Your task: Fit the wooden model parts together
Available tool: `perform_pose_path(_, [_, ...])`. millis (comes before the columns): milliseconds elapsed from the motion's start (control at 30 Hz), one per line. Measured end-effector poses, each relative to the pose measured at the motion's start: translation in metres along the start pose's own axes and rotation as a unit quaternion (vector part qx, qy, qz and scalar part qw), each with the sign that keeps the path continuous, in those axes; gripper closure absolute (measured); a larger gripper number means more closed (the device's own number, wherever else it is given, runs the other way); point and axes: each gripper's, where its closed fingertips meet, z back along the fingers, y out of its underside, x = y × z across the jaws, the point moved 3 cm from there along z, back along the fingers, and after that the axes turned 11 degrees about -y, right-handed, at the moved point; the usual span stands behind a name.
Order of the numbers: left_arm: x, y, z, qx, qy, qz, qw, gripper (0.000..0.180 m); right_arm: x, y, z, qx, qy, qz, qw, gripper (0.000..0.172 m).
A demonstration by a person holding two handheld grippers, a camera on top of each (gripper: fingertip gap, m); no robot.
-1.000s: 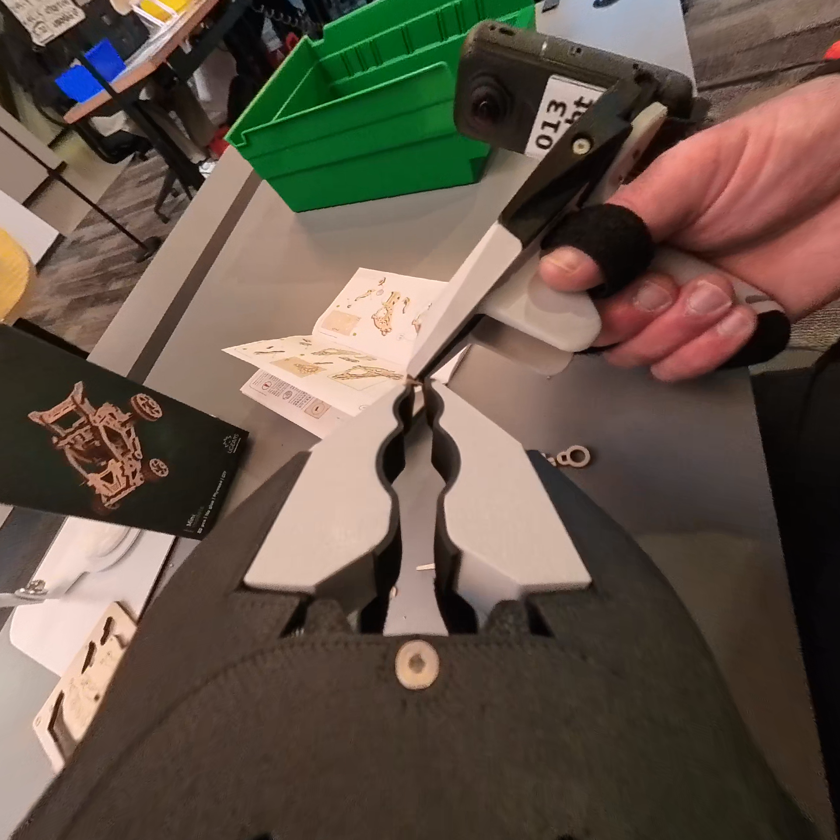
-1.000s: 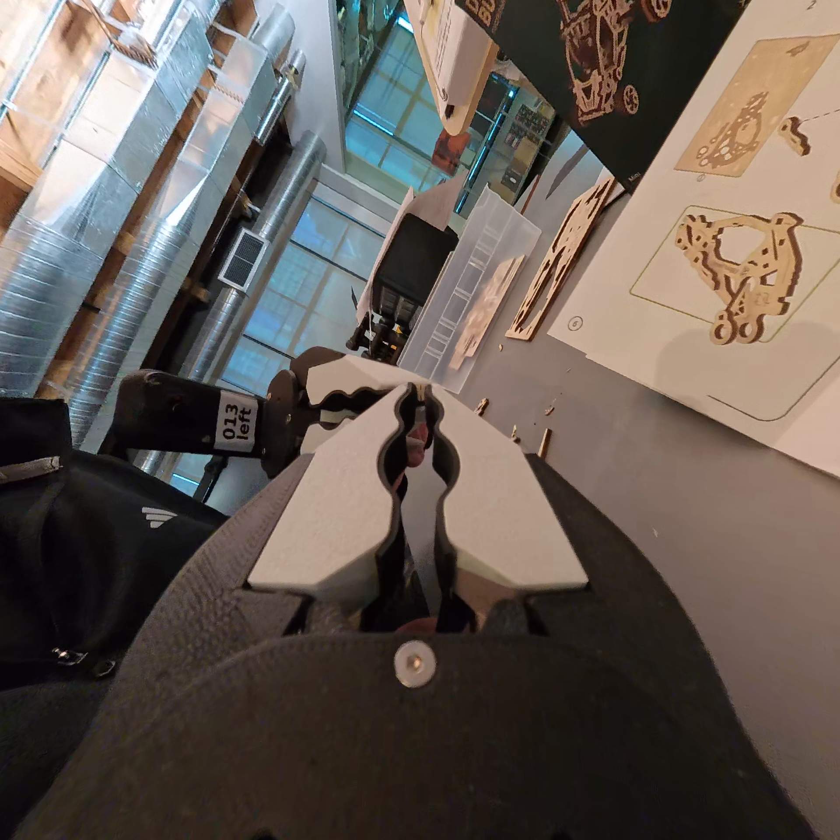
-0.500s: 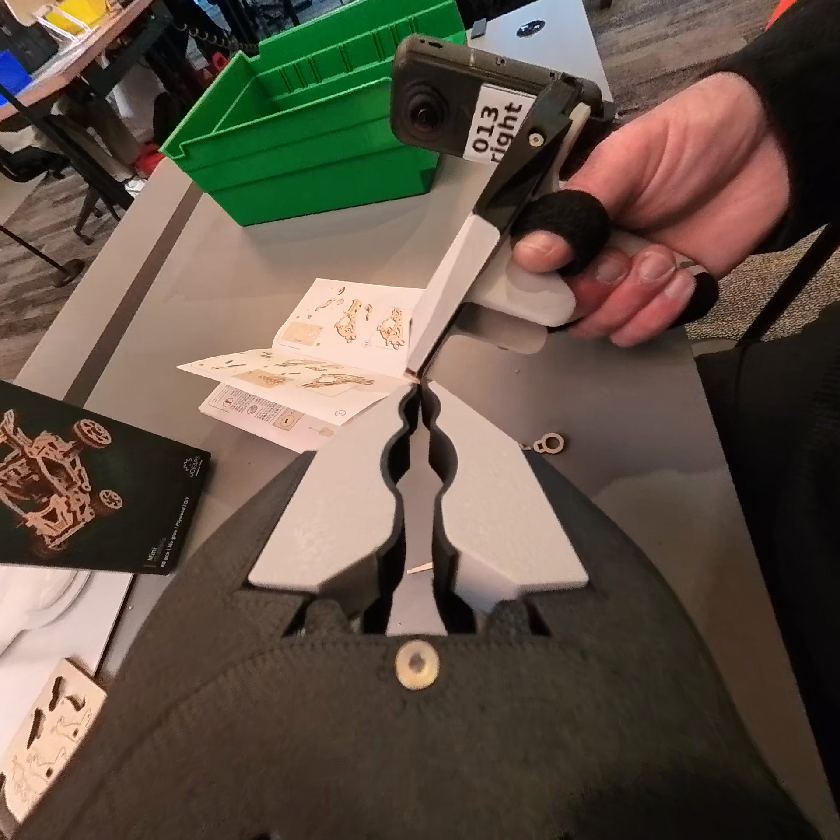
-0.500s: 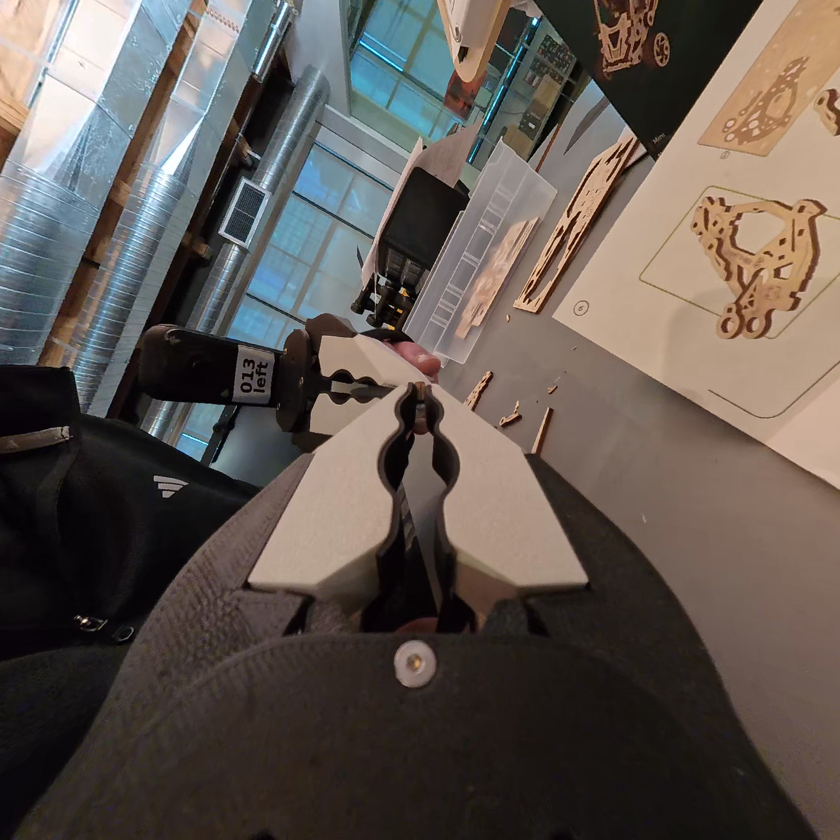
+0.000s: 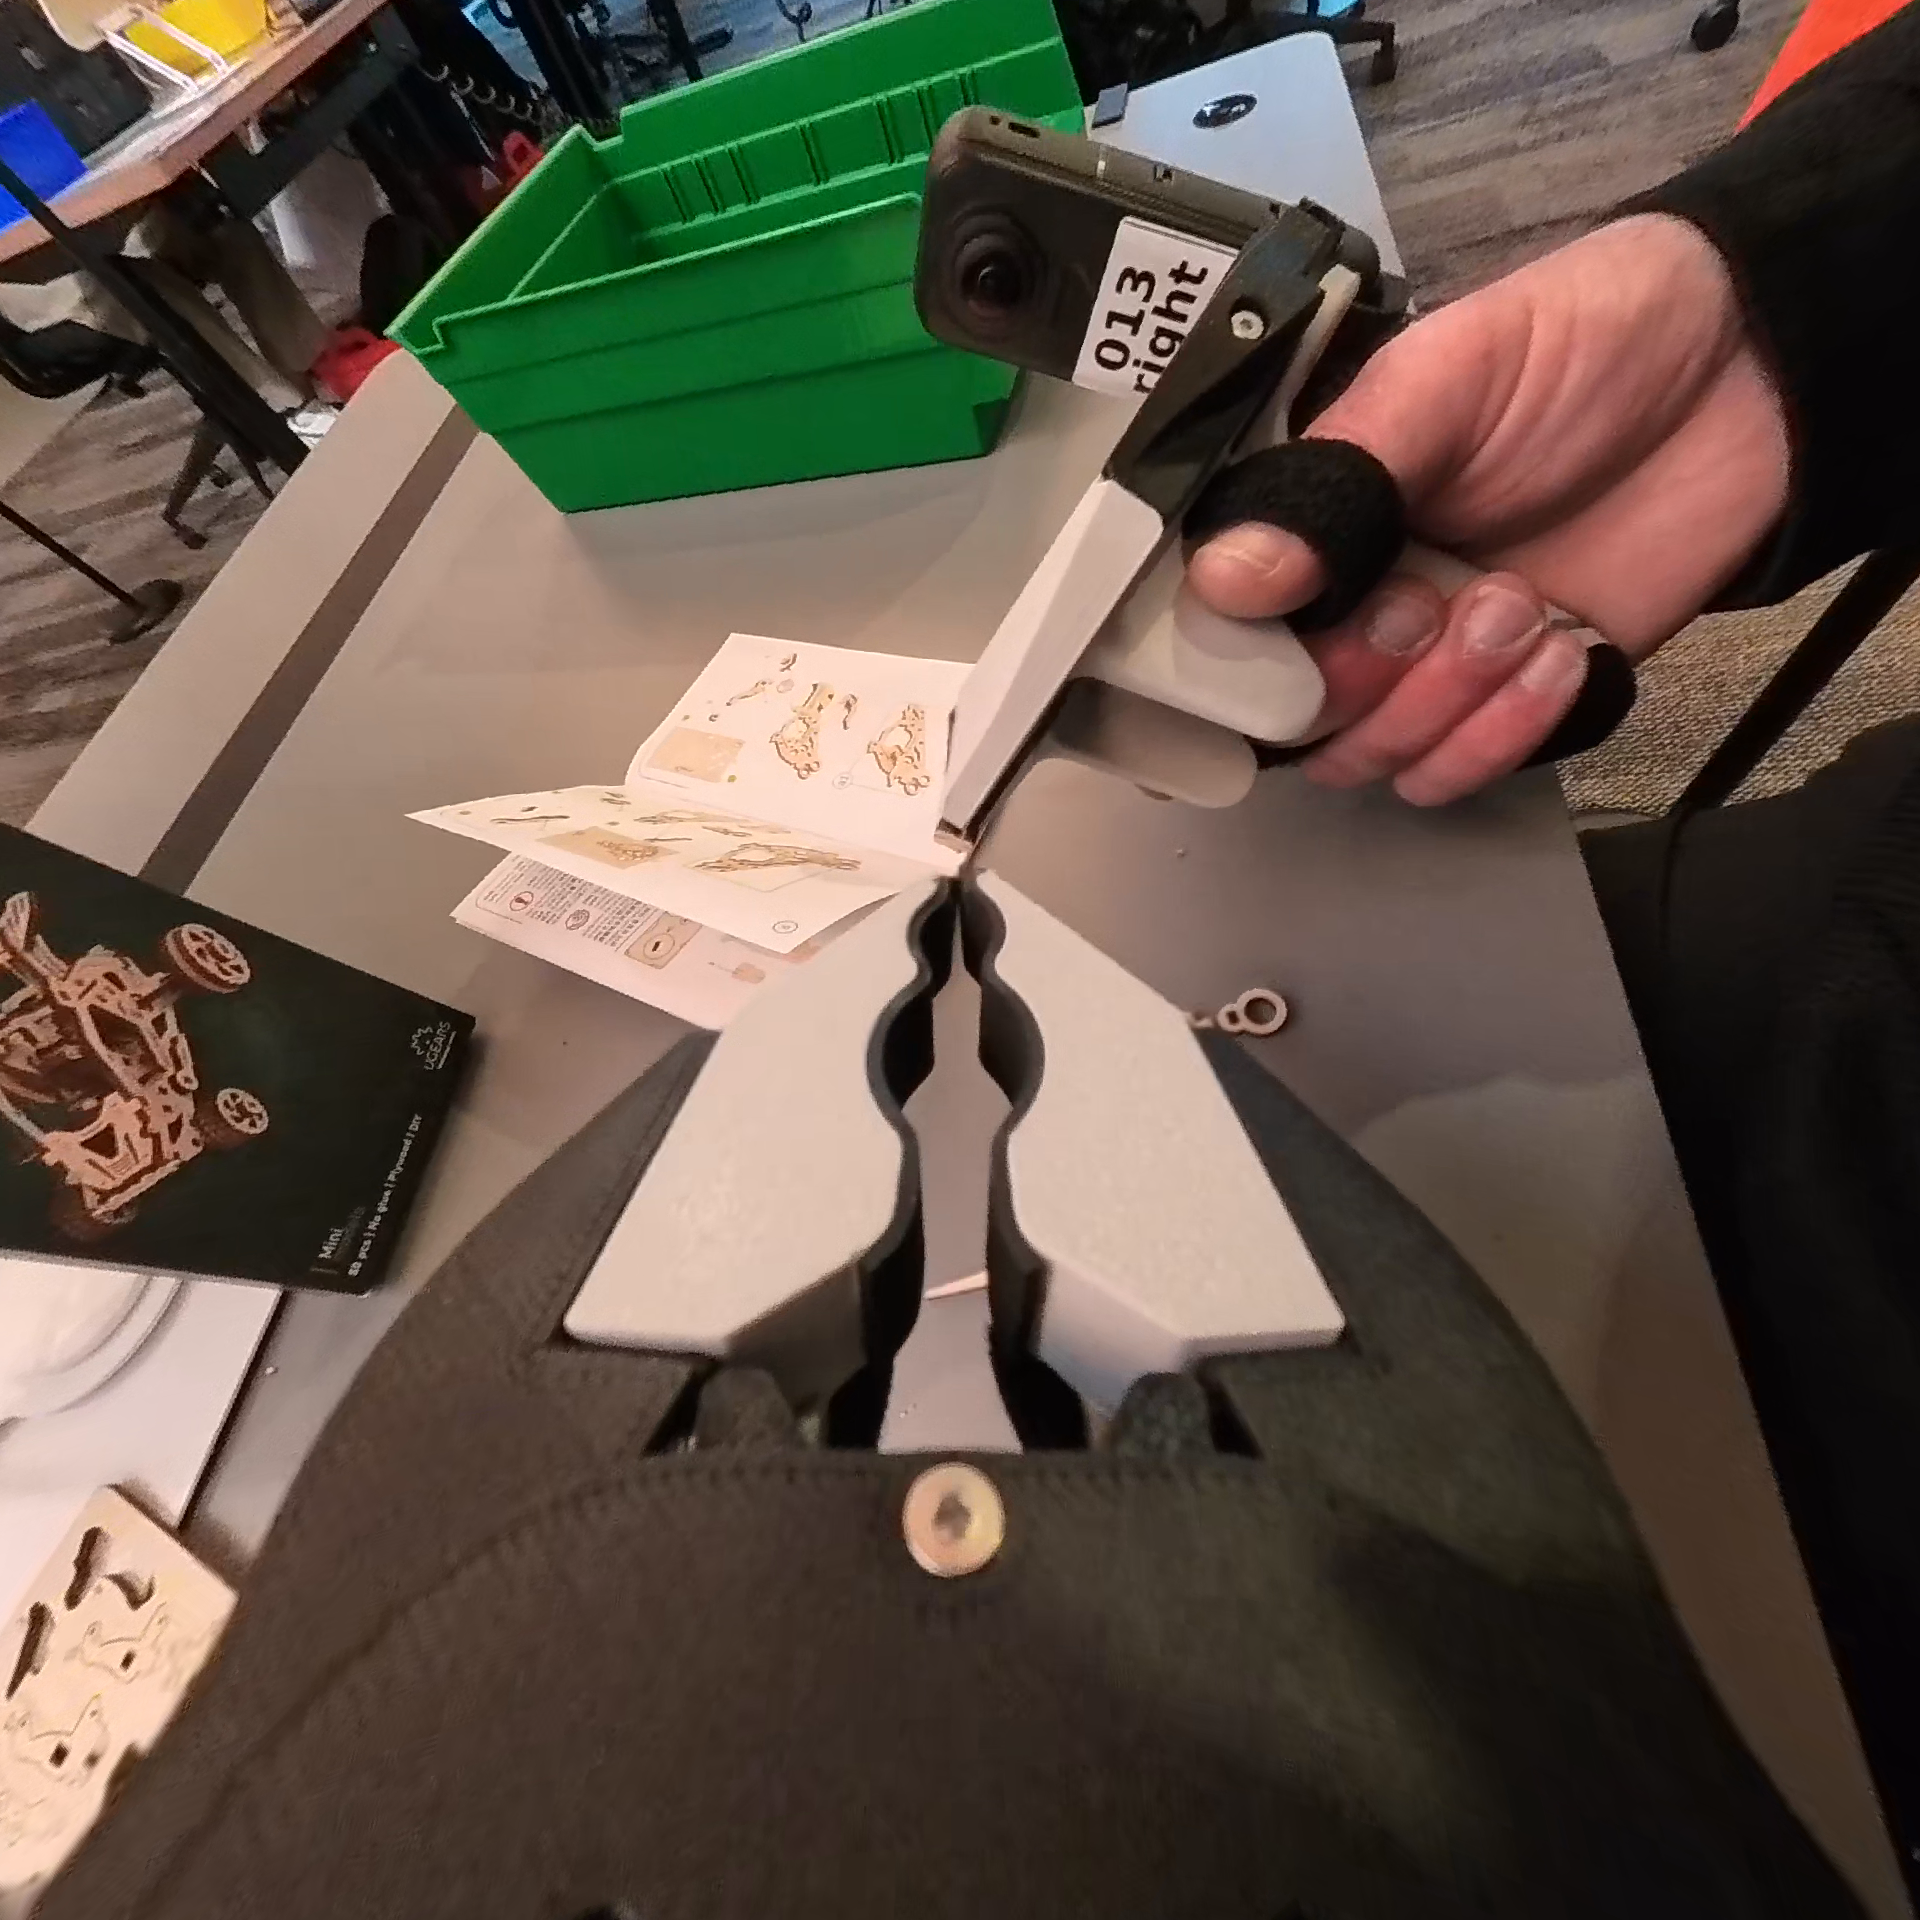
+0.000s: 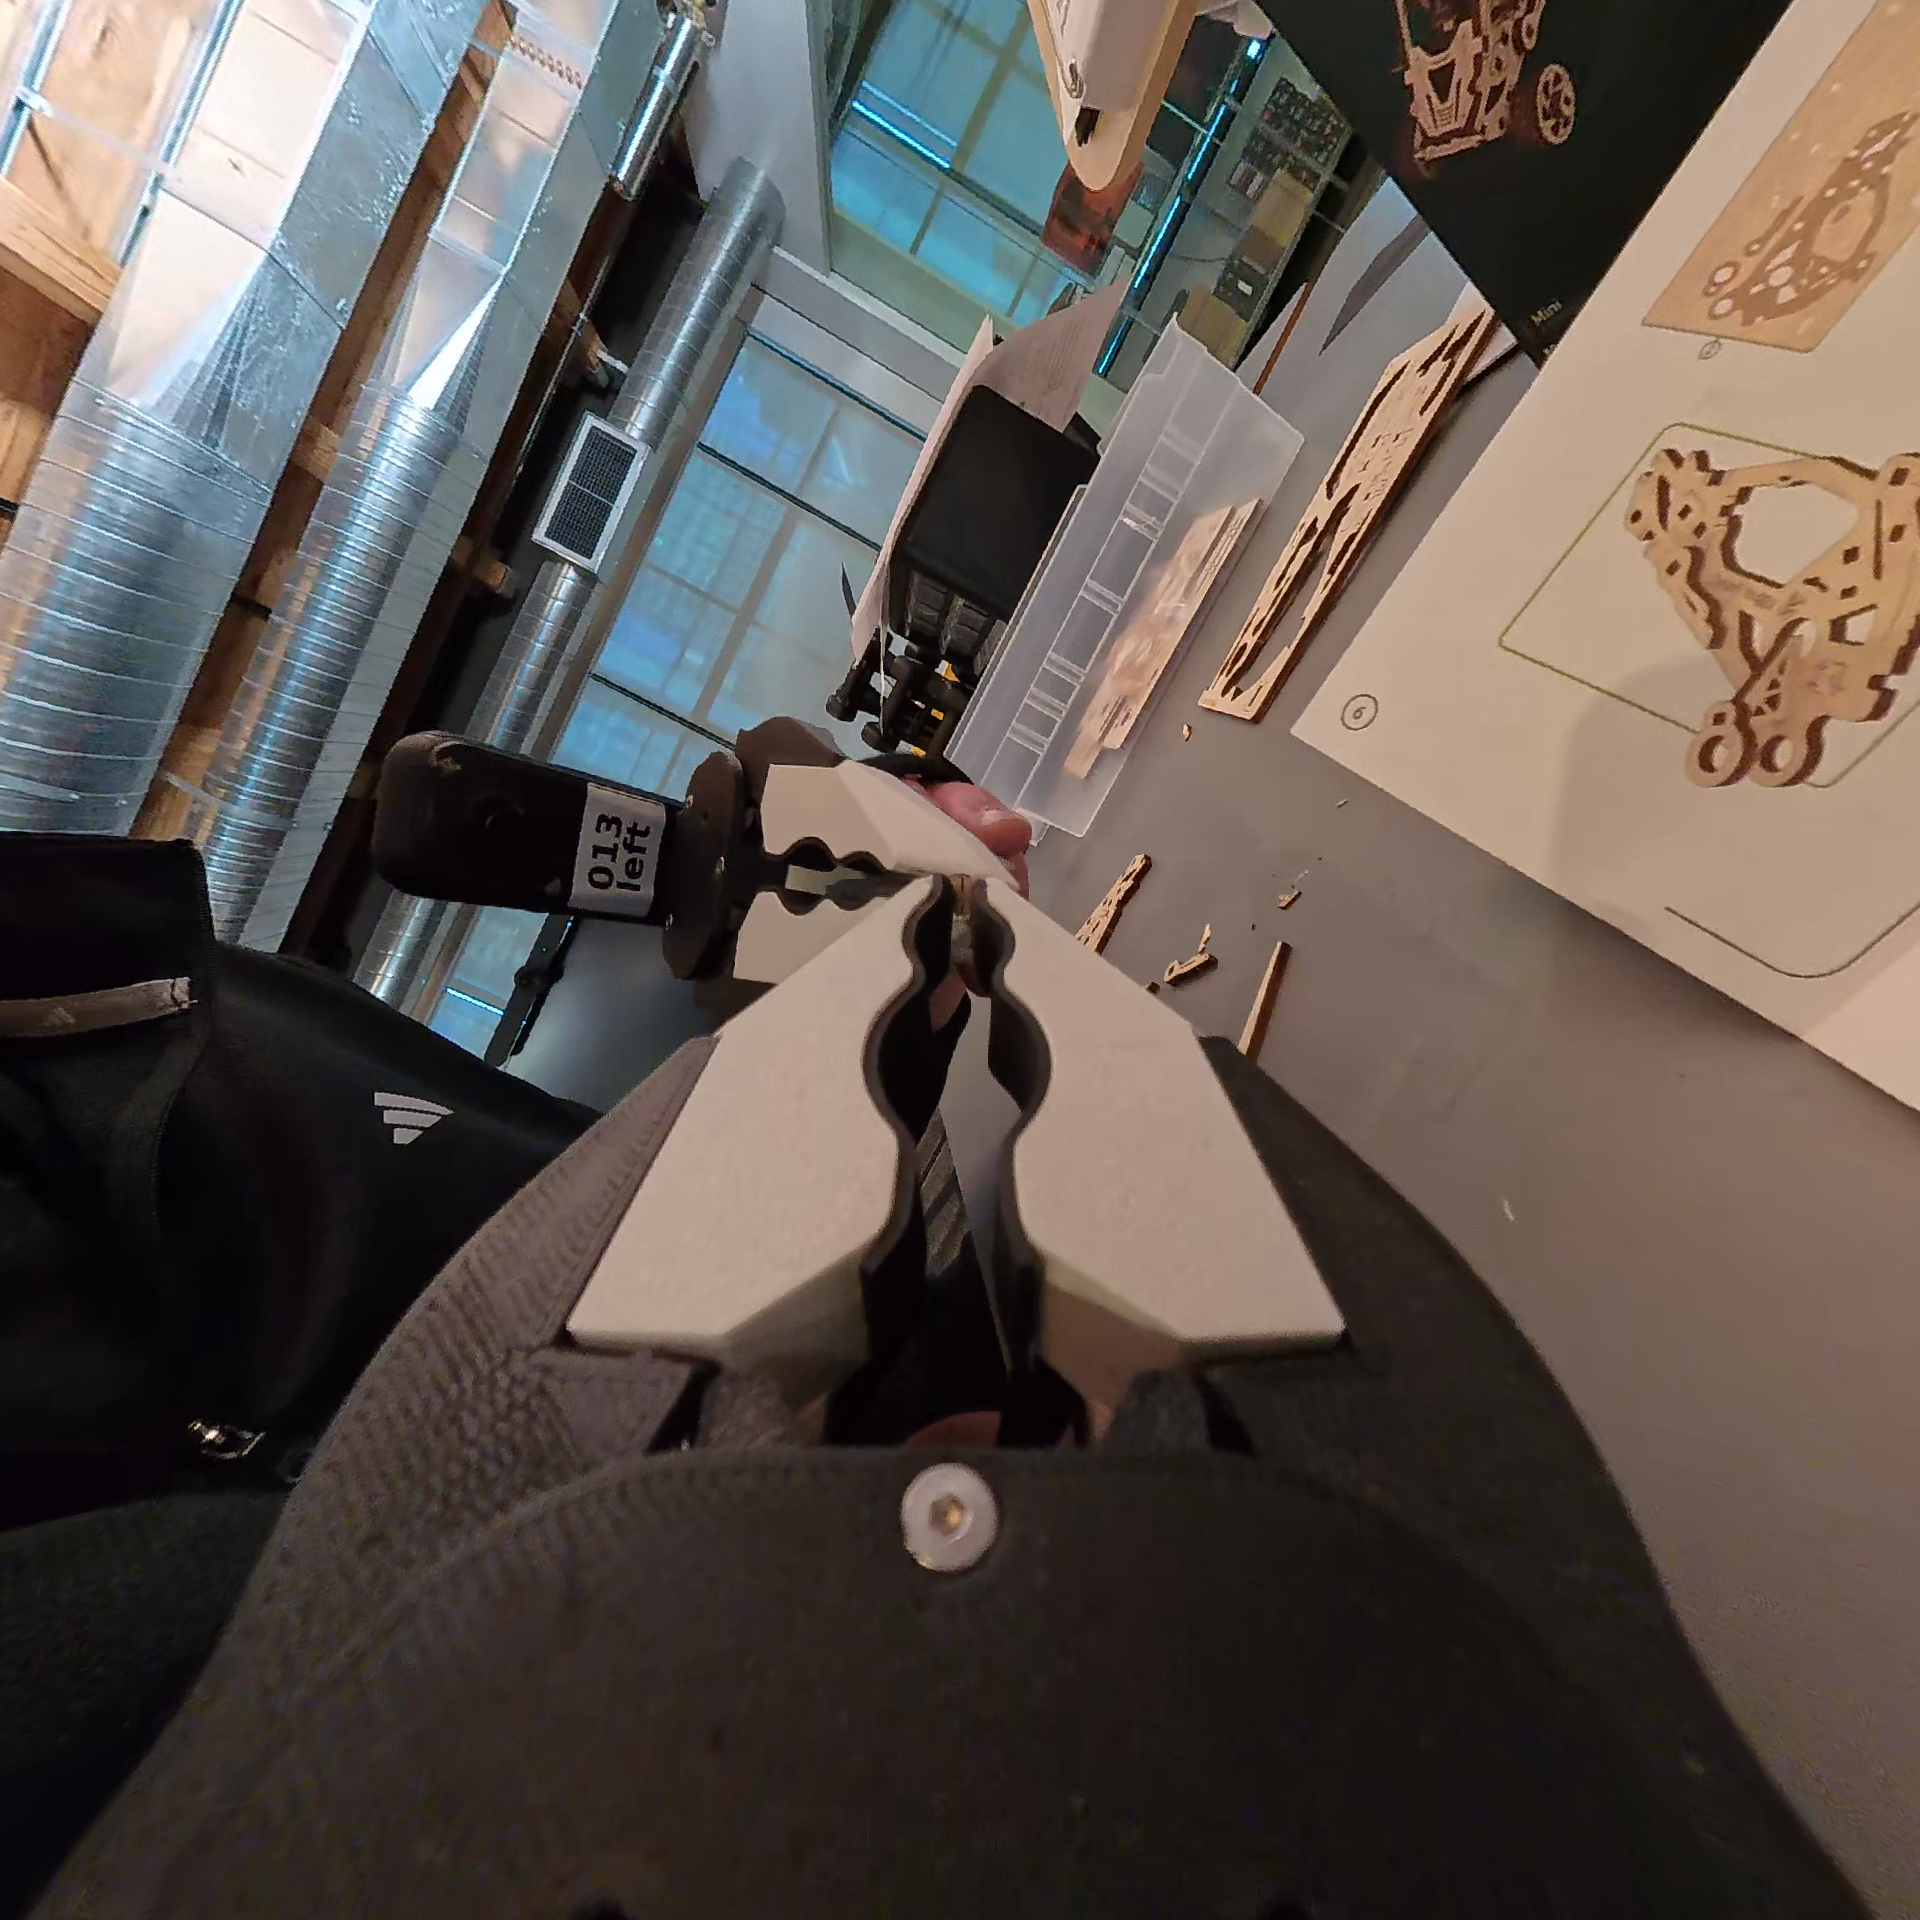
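With both pairs of grey fingers nearly closed, tip to tip above the grey table [image 5: 1455,1039], a tiny pale wooden model part [image 6: 958,920] is pinched by the right gripper [image 6: 951,896], whereas any hold of the left gripper [image 5: 956,896] cannot be told, so the fitting is judged unfinished.

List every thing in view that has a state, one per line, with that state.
Left gripper: jaws closed at the tips.
Right gripper: jaws closed on a small wooden part.
White instruction booklet: lying open, pages fanned.
Green plastic bin: upright, open-topped.
Clear plastic tray: holding a wooden sheet.
Small wooden ring piece: loose on the grey table.
Black model card: lying flat.
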Motion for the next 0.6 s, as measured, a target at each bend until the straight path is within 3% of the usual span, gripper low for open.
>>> perform_pose_path(33, [-0.0004, 0.0002, -0.0007, 0.000, 0.000, 0.002, 1.000, 0.180, 0.0001, -0.0004, 0.0002, -0.002, 0.000, 0.000, 1.000, 0.172])
perform_pose_path(600, [0.0026, 0.0048, -0.0027, -0.001, -0.014, 0.025, 1.000, 0.180, 0.0003, -0.0048, 0.0033, -0.010, 0.006, 0.010, 1.000, 0.172])
